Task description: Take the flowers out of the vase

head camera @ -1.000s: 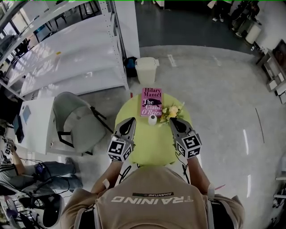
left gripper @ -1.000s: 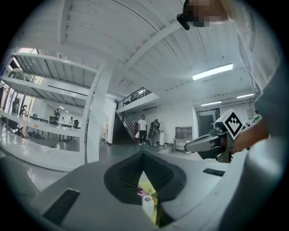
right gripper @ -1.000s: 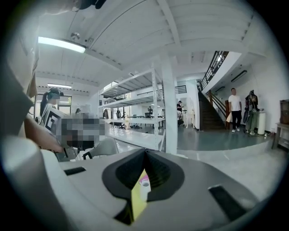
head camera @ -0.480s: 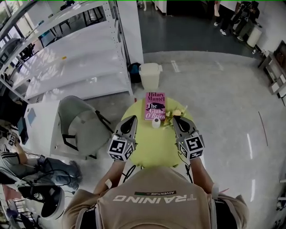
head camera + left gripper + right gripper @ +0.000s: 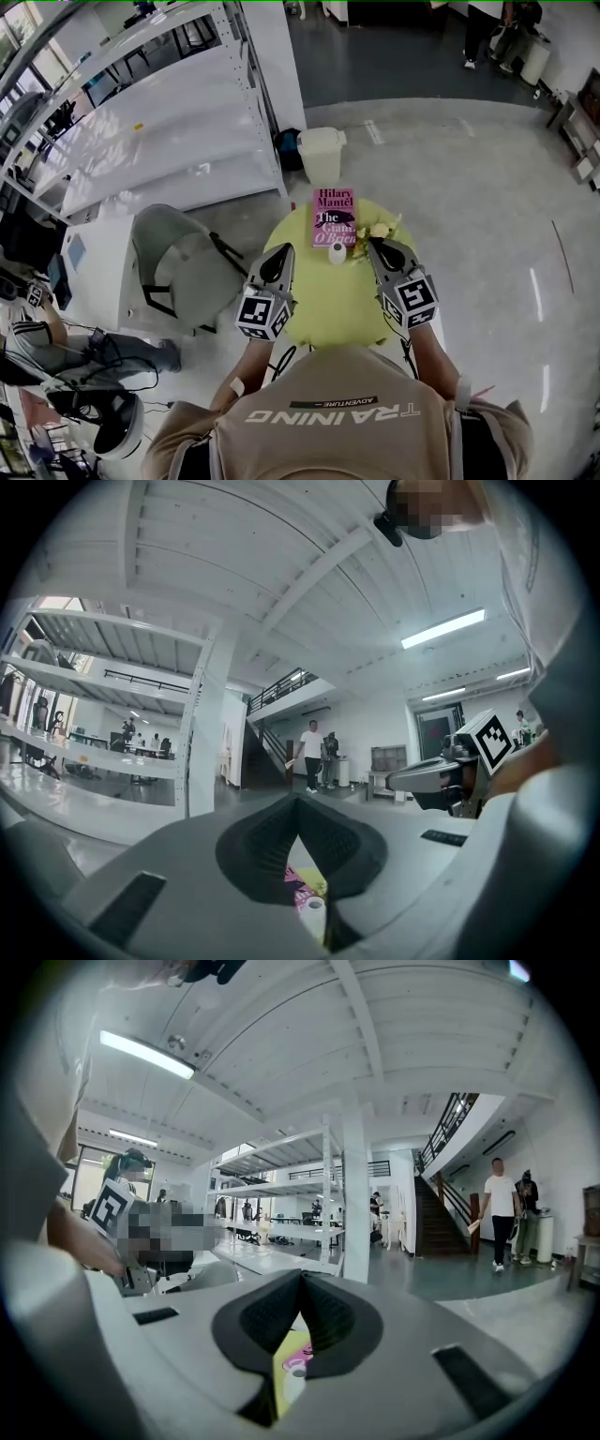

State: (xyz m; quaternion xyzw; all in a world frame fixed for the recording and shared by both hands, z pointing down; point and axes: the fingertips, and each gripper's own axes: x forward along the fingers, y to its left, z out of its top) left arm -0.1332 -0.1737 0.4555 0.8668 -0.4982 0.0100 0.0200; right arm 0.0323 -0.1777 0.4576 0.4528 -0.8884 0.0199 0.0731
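A small white vase [image 5: 337,251] stands at the far side of the round yellow-green table [image 5: 323,300]. Yellow flowers [image 5: 375,231] spread to its right; their stems are too small to make out. My right gripper [image 5: 376,246] hovers just short of the flowers, jaws shut and empty. My left gripper [image 5: 279,259] hangs over the table's left part, also shut with nothing in it. In the left gripper view the left gripper [image 5: 298,803] shows the vase [image 5: 312,911] below its closed tips. In the right gripper view the right gripper [image 5: 302,1277] shows the vase [image 5: 295,1369] likewise.
A pink book [image 5: 335,216] lies behind the vase. A grey chair [image 5: 178,267] stands left of the table, a white bin [image 5: 322,155] behind it, white shelving [image 5: 159,141] at the far left. A person [image 5: 37,337] sits at the lower left.
Both grippers have risen a little above the table, still shut. The head view has shifted, so the table sits slightly further right. The flowers and vase have not moved.
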